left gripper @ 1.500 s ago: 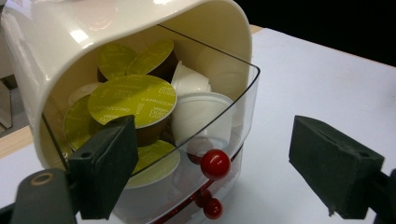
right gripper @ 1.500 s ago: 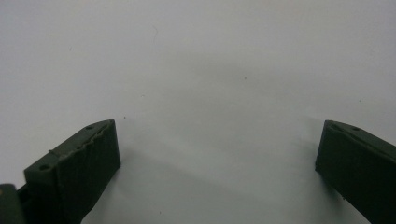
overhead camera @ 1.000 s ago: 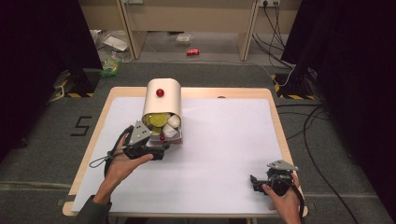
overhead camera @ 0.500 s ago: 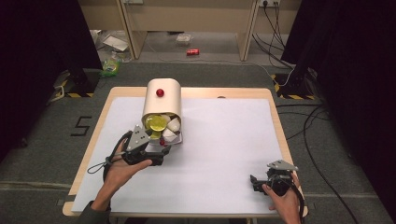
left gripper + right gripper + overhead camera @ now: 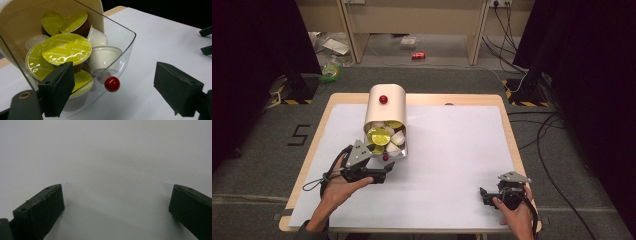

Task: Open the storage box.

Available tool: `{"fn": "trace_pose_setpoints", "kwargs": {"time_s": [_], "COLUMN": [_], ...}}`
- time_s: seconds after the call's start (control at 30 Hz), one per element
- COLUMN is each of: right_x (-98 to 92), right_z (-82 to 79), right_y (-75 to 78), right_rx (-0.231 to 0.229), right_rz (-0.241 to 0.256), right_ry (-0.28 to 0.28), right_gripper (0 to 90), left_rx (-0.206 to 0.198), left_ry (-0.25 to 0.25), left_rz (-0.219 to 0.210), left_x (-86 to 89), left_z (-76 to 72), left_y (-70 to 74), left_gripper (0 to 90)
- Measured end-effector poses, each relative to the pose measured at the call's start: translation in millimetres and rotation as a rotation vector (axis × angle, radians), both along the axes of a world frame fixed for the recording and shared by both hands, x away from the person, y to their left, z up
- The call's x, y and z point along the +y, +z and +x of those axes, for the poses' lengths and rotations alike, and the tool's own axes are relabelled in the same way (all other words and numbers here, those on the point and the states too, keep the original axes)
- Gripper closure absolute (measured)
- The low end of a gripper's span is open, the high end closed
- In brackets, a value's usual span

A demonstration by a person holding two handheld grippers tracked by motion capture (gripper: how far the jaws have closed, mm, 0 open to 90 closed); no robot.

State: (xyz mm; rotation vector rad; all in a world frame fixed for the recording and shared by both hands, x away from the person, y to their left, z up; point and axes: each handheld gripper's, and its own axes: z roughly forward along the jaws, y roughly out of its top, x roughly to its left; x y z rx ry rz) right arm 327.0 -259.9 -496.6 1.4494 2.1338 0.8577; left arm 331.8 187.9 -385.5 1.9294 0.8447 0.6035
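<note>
The jaws of the left gripper (image 5: 115, 95) are spread wide, and nothing is pinched; between them, just ahead, one red knob (image 5: 112, 84) is seen on the clear drawer (image 5: 125, 53). Behind the knob, five green-lidded capsules (image 5: 66, 48) and three white ones (image 5: 103, 58) can be counted in the drawer, which is pulled out of the cream dispenser (image 5: 384, 107). A second red knob (image 5: 383, 99) sits on top. The right gripper (image 5: 116, 212) is also held spread, over bare white table (image 5: 112, 157).
</note>
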Motion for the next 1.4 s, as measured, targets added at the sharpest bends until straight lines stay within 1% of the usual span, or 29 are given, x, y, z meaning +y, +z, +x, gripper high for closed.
{"fn": "trace_pose_setpoints", "kwargs": {"time_s": [0.07, 0.2, 0.27, 0.47, 0.5, 0.63, 0.73, 0.87, 0.93, 1.07, 1.17, 1.3, 1.33, 1.37, 1.4], "right_x": [-0.1, 0.0, -0.1, 0.0, -0.1, -0.1, -0.1, -0.1, -0.1, -0.2, -0.2, -0.2, -0.3, -0.3, -0.2], "right_z": [0.0, 0.0, 0.0, 0.0, 0.0, 0.1, 0.1, 0.1, 0.1, 0.1, 0.1, 0.1, 0.1, 0.1, 0.1], "right_y": [0.0, 0.0, 0.0, 0.0, 0.0, 0.0, 0.0, 0.0, 0.0, 0.0, 0.0, 0.0, 0.0, -0.1, 0.0], "right_rx": [0.0, 0.0, 0.0, 0.0, 0.0, -0.001, 0.0, 0.0, 0.0, 0.0, 0.0, 0.0, 0.0, 0.0, 0.0], "right_rz": [0.0, 0.0, -0.001, 0.0, -0.001, -0.001, -0.001, -0.001, -0.002, -0.001, -0.001, -0.001, -0.001, -0.001, -0.001], "right_ry": [0.0, 0.0, 0.0, 0.0, 0.0, 0.0, 0.001, 0.0, 0.001, 0.001, 0.001, 0.001, 0.001, 0.001, 0.001], "right_gripper": [0.2, 0.2, 0.2, 0.2, 0.2, 0.2, 0.2, 0.2, 0.2, 0.1, 0.2, 0.2, 0.2, 0.2, 0.2], "left_rx": [0.006, 0.003, 0.007, 0.025, 0.03, 0.032, 0.034, 0.018, 0.003, -0.013, -0.017, -0.025, -0.025, -0.035, -0.037], "left_ry": [-0.003, -0.006, -0.009, -0.027, -0.02, -0.007, -0.005, 0.012, 0.022, 0.042, 0.063, 0.088, 0.088, 0.106, 0.111], "left_rz": [-0.004, 0.0, -0.007, 0.009, 0.0, -0.009, -0.019, -0.025, -0.04, -0.036, -0.054, -0.069, -0.069, -0.07, -0.072], "left_x": [0.3, -0.2, 0.4, 0.6, 1.2, 0.6, 1.3, 3.7, 6.2, 8.8, 10.9, 13.6, 13.6, 15.2, 16.1], "left_z": [-1.8, -4.4, -5.2, -8.9, -8.0, -5.3, -4.2, -3.7, -4.6, -3.4, -0.8, 2.4, 2.4, 3.5, 4.1], "left_y": [-0.2, -1.4, -1.5, -1.5, -0.8, -1.9, -1.3, 1.3, 6.0, 9.8, 10.4, 11.3, 11.3, 12.5, 13.1], "left_gripper": [16.5, 16.5, 16.5, 16.5, 17.0, 17.3, 18.4, 18.3, 18.1, 18.0, 18.0, 18.4, 18.7, 18.8, 19.0]}}
